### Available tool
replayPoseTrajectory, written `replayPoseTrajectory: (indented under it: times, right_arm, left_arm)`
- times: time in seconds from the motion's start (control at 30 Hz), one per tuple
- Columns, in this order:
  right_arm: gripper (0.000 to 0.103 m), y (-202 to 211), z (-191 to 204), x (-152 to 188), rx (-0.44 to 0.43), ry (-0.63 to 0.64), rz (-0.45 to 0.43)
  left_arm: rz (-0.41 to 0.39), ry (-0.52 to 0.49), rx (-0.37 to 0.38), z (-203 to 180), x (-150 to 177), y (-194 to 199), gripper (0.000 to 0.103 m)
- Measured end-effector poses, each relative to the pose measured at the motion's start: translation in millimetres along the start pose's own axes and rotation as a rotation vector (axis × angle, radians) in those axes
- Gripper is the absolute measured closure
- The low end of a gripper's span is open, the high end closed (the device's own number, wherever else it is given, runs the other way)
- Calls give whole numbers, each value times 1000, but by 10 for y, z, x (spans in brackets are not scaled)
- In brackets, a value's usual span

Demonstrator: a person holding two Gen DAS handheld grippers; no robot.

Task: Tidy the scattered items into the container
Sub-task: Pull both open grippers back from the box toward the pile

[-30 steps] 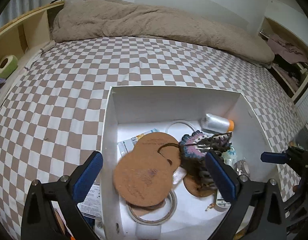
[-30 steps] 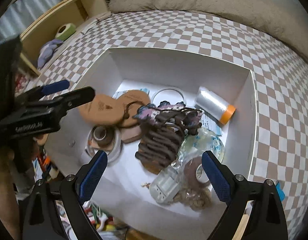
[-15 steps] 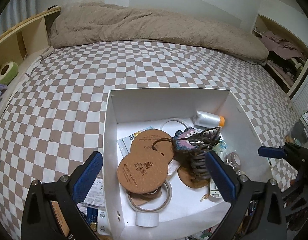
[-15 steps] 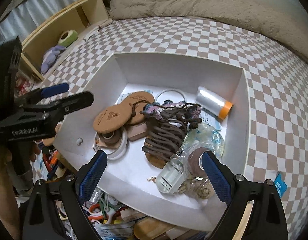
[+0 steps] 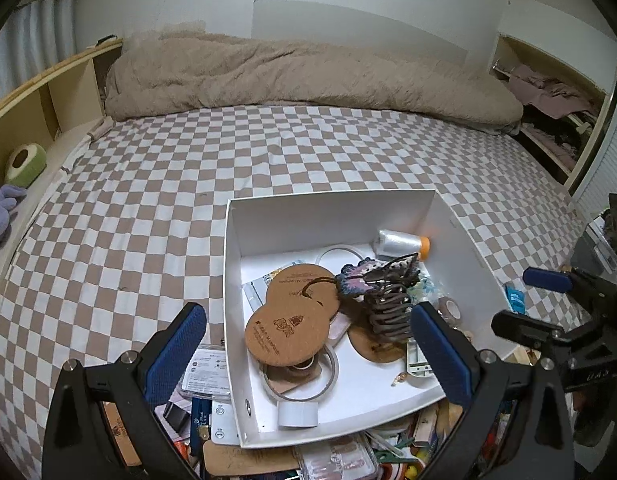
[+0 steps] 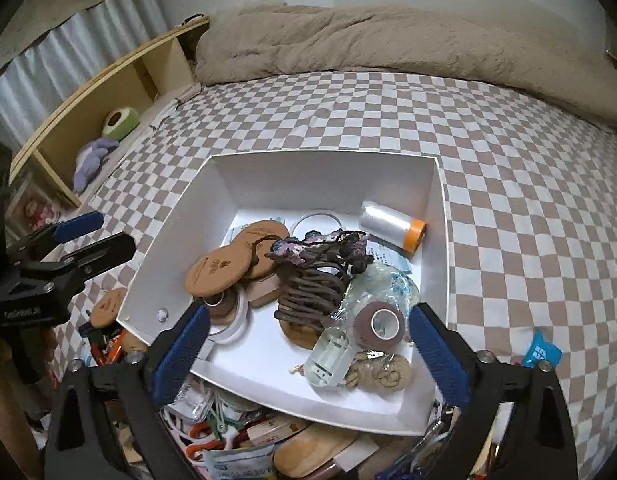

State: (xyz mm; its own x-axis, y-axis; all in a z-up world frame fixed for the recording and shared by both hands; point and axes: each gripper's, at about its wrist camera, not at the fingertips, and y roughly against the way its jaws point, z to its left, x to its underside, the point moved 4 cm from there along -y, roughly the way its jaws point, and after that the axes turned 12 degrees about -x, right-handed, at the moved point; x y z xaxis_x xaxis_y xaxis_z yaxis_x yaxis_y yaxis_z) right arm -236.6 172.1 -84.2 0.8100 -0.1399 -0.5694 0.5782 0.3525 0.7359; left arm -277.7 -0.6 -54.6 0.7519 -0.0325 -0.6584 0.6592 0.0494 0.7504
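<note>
The white box [image 5: 328, 216] sits on the checkered bedspread [image 5: 148, 208], and everything below is placed against it. Inside, two round cork coasters [image 5: 286, 330] overlap near its left wall, a brown claw hair clip [image 6: 308, 296] lies at its middle, a white film roll with an orange end [image 6: 392, 226] rests toward its far right corner, and brown tape [image 6: 378, 324] lies toward its near right. The left gripper [image 5: 308, 348] hangs over the box's near left part, jaws spread wide and empty; the right gripper [image 6: 304, 342] hovers over its near edge, likewise wide apart, holding nothing. More clutter, possibly scissors and packets [image 6: 228, 436], lies just outside the near wall.
</note>
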Motion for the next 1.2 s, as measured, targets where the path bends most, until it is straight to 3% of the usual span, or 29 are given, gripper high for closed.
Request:
replayPoseTrajectory:
  times: [0.37,0.73,1.2]
  right_arm:
    - [0,433,295,-19,39,73,-141]
    - [0,674,339,206,88,112,-163]
    - [0,1116,216,474,90,86,-234]
  left_arm:
    - [-56,-16,-29,63,70,321,0]
    - [-104,-25,-38,70,195,619,0]
    - [-134,10,-54,57,321,970,0]
